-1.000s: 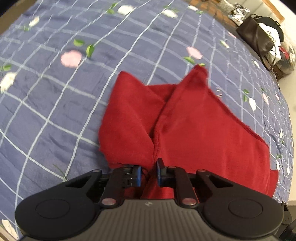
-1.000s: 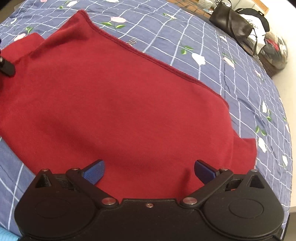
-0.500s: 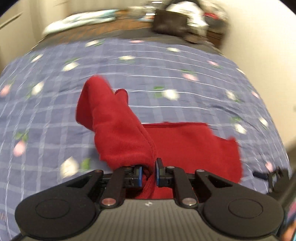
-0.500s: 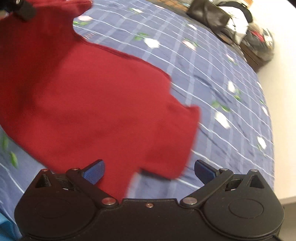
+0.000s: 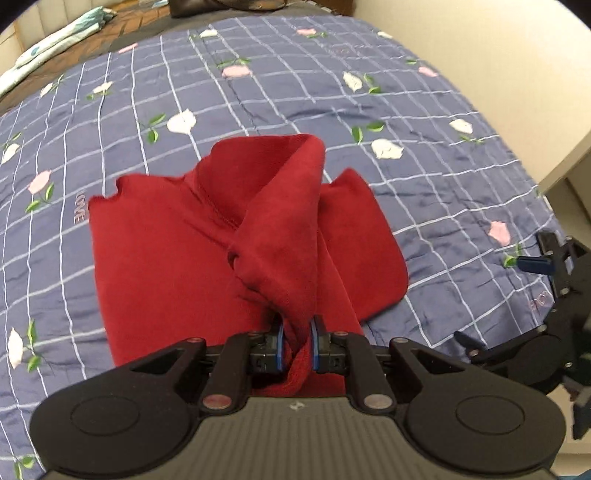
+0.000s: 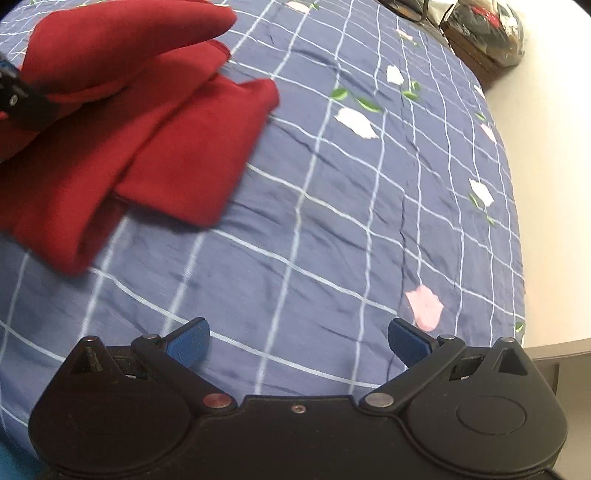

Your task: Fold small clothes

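Observation:
A small dark red garment (image 5: 166,258) lies on the blue checked bedspread (image 5: 258,92). My left gripper (image 5: 296,345) is shut on a bunched fold of it, and that fold rises in a loop over the flat part. In the right wrist view the red garment (image 6: 155,140) fills the upper left, partly folded, with the left gripper's black body (image 6: 22,99) at its edge. My right gripper (image 6: 297,341) stands open over bare bedspread (image 6: 332,221), to the right of the cloth, with nothing between its blue pads (image 6: 188,345).
The bed's right edge meets a pale wall (image 5: 498,55). A dark bag and bundled items (image 6: 484,33) sit beyond the far corner. Light striped fabric (image 5: 55,37) lies past the far left. The right gripper (image 5: 554,295) shows at the left wrist view's right edge.
The left gripper has carried its fold of the red garment across over the rest. The right gripper has moved off the garment to the right, over bare bedspread, staying open.

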The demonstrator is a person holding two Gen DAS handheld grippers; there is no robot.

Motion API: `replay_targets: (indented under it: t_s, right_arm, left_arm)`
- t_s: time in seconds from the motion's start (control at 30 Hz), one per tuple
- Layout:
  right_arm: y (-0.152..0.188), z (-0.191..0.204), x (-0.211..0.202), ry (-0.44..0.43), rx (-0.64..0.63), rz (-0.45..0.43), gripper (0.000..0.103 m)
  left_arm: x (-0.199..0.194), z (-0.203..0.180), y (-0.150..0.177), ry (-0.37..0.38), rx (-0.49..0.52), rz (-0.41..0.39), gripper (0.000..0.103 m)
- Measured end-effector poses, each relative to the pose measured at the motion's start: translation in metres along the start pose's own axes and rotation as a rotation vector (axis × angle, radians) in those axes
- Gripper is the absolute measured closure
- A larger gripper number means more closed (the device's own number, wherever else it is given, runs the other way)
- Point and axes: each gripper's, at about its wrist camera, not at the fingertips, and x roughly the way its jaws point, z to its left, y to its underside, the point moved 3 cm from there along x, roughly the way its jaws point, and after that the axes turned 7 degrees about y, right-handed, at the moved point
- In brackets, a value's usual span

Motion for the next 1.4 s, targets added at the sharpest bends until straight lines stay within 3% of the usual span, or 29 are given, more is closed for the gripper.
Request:
replay_targets:
  t_s: [0.13, 0.3, 0.43, 0.5, 0.67, 0.9, 1.0, 1.07, 1.27, 1.4]
  right_arm:
    - [0.001, -0.009, 0.009, -0.019, -0.002, 0.003, 0.001]
    - [-0.003, -0.02, 0.018, -0.035, 0.024, 0.011, 0.001]
    - [-0.014, -0.028, 0.018, -0.059, 0.092, 0.002, 0.001]
    - [-0.02, -0.032, 0.015, -0.084, 0.137, -0.006, 0.001]
    - [-0.035, -0.034, -0.004, -0.183, 0.244, -0.072, 0.001]
    - [-0.051, 0.016, -0.048, -0.293, 0.041, -0.257, 0.001]
    - [-0.056, 0.044, -0.057, -0.277, -0.07, -0.289, 0.001]
    - [-0.062, 0.056, -0.053, -0.214, -0.111, -0.292, 0.001]
    - [-0.085, 0.062, -0.029, -0.091, -0.042, -0.2, 0.001]
    - [-0.077, 0.047, -0.033, -0.047, 0.041, -0.189, 0.001]
  left_arm:
    - [0.004, -0.001, 0.004, -0.007, -0.045, 0.013, 0.083]
    - [0.004, 0.003, 0.007, 0.033, -0.134, 0.021, 0.069]
    - [-0.003, 0.007, 0.015, 0.05, -0.205, 0.008, 0.049]
    - [-0.009, 0.01, 0.02, 0.052, -0.237, -0.007, 0.032]
    - [-0.032, 0.023, 0.036, 0.023, -0.317, -0.056, 0.017]
    - [-0.055, 0.073, 0.066, -0.144, -0.555, -0.115, 0.012]
    - [-0.048, 0.096, 0.074, -0.217, -0.632, -0.062, 0.012]
    - [-0.045, 0.107, 0.076, -0.238, -0.646, -0.038, 0.012]
    - [-0.035, 0.11, 0.072, -0.228, -0.626, 0.011, 0.012]
    - [-0.033, 0.1, 0.069, -0.201, -0.59, 0.019, 0.012]
